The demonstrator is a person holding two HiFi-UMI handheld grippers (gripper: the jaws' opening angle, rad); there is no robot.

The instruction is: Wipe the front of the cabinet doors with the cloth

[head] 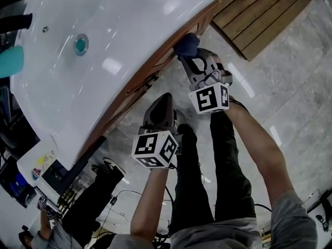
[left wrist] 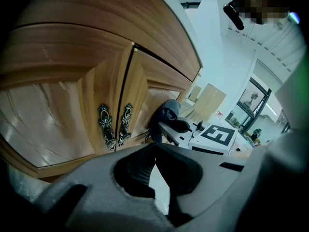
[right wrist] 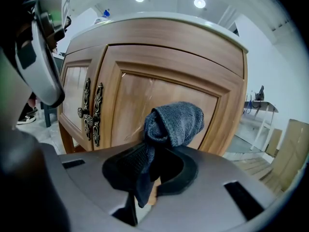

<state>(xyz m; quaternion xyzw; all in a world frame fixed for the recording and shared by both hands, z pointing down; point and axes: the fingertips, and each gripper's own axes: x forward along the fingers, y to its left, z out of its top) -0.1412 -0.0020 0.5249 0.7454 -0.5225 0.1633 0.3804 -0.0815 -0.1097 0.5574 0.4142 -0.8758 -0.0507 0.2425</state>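
The right tongs (right wrist: 147, 170) are clenched on the bunched cloth (right wrist: 175, 122). The cloth sits straight ahead of them, close against the right-hand cabinet door (right wrist: 145, 93). The left tongs (left wrist: 154, 151), closed on nothing, hang farther from the doors.

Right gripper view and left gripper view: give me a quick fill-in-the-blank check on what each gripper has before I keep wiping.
1. The right gripper is shut on a blue-grey ____.
2. The left gripper holds ____ between its jaws.
3. In the right gripper view, the ornate handles on the cabinet doors lie to the ____ of what that gripper holds.

Missing words: cloth; nothing; left.
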